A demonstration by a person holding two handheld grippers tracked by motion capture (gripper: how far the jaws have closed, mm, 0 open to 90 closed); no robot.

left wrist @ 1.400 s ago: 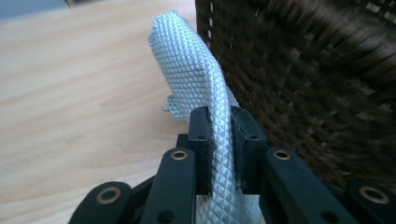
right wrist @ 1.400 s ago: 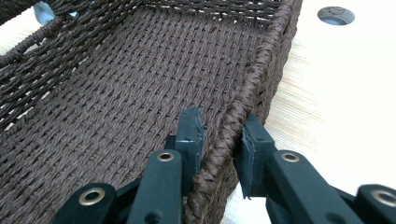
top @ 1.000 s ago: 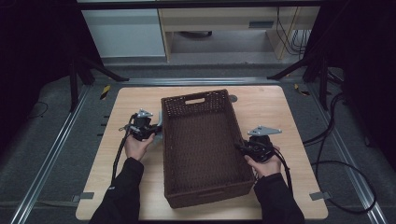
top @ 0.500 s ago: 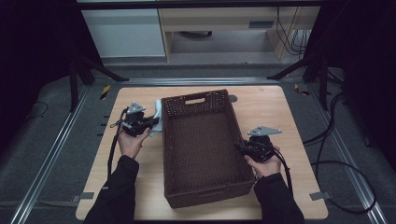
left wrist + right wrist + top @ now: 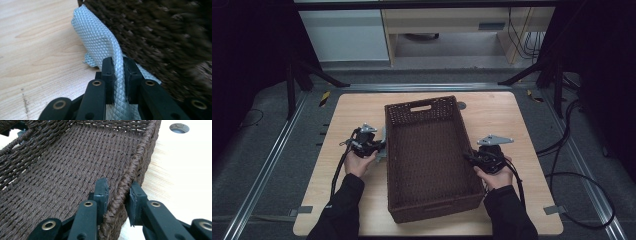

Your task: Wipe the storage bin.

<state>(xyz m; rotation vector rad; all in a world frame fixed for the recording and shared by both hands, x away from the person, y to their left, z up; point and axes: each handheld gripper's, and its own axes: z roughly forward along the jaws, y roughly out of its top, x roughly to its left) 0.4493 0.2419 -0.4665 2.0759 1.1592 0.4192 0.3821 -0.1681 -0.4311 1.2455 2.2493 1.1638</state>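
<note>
Left gripper [image 5: 117, 71] pinches the grey cloth [image 5: 100, 40] beside the basket [image 5: 427, 150]; right gripper [image 5: 117, 192] clamps the basket's right rim.

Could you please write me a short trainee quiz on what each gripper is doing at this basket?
1. True or false: the left gripper is shut on a silvery textured sheet.
2. What does the right gripper straddle? A) the basket's long side rim, B) its handle slot, C) the table edge.
3. Where does the sheet lie relative to the basket?

Key
1. True: the jaws pinch the sheet between the pads.
2. A: one jaw stands inside the rim, the other outside.
3. Outside, against the basket's left wall, on the table.
</note>
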